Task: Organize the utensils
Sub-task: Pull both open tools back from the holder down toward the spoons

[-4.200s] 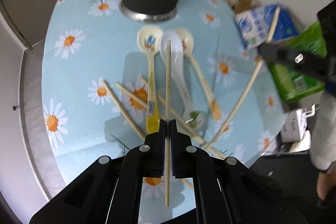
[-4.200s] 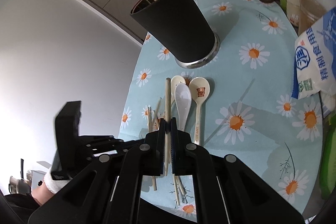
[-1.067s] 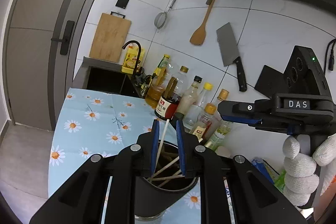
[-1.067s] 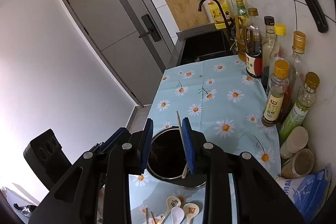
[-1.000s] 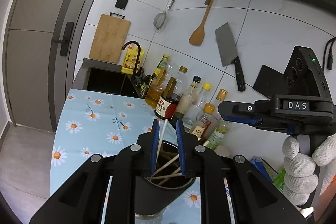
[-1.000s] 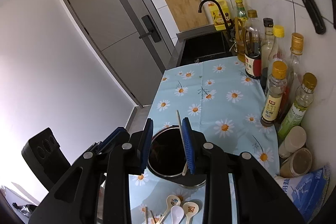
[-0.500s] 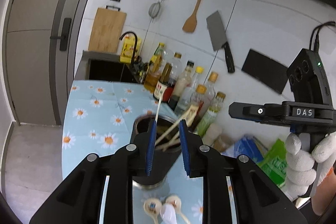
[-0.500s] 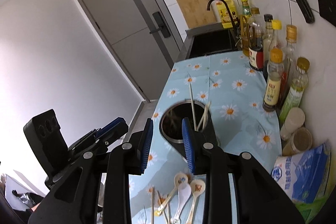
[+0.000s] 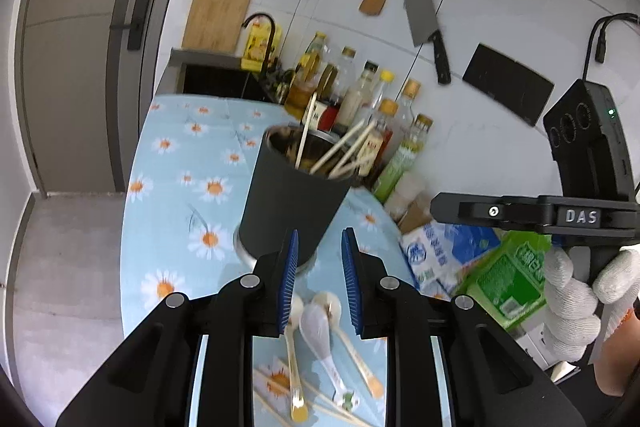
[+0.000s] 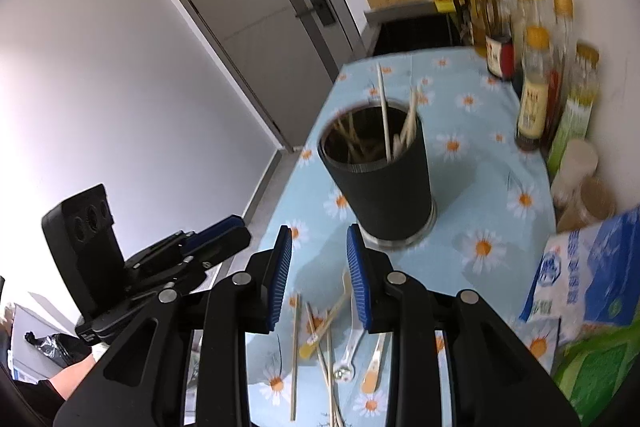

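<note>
Partway: several chopsticks standing in black cup at 12 o'clock; three spoons and loose sticks lying on surface at 6 o'clock. Left gripper and right gripper hovering, jaws apart, gripping nothing

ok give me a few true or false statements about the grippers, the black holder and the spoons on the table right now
1. Both grippers are open and empty. True: left gripper and right gripper hold nothing.
2. The black holder lies on its side. False: it stands upright on the tablecloth.
3. Chopsticks stick out of the holder. True.
4. All spoons are in the holder. False: three lie on the cloth.
5. No chopsticks remain on the table. False: loose chopsticks lie beside the spoons.
</note>
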### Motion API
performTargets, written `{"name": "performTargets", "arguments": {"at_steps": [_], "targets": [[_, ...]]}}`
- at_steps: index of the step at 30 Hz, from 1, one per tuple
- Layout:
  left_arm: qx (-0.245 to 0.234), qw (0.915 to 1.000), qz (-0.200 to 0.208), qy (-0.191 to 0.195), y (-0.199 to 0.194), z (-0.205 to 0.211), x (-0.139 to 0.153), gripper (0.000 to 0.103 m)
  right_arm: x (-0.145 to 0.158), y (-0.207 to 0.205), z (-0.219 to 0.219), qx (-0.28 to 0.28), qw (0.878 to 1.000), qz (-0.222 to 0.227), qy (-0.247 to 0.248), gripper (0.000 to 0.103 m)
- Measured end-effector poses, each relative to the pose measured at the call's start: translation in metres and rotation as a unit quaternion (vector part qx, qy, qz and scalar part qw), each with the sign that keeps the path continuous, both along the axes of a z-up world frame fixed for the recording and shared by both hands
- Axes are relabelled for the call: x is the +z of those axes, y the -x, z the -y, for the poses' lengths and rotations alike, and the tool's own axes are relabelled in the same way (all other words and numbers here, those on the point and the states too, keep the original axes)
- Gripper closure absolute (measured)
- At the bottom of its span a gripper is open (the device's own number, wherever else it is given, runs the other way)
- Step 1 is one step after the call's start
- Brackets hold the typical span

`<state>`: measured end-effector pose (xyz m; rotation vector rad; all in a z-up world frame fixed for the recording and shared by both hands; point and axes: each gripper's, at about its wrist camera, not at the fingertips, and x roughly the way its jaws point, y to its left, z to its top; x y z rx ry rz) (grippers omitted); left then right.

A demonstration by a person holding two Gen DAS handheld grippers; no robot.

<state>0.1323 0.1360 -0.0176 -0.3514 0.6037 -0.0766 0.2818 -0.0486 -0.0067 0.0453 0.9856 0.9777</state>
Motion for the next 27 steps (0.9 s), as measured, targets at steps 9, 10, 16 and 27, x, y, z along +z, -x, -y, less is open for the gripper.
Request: {"name": "performTargets", "arguments": {"at_steps": [9,10,16,27], "targets": [[0.008,0.9984,-0.052,0.018,0.011,0.001,-0.041,0.082,-0.080,-0.008,-0.004,0.021,0.996,-0.078,0.045,0.073],[0.009,0.9982,-0.056,0.020,0.011,0.001,-0.044,0.082,-0.092,-0.008,-0.007,0.027,0.995,-0.077,0.059,0.073],[0.015,0.9965,-0.077,0.030,0.014,0.003,-0.063,0.082,-0.132,-0.017,-0.024,0.052,0.990,-0.093,0.092,0.073],[0.039,0.9910,-0.119,0.048,0.033,-0.008,-0.094,0.082,-0.168,-0.034,-0.052,0.093,0.982,-0.112,0.120,0.082]]}}
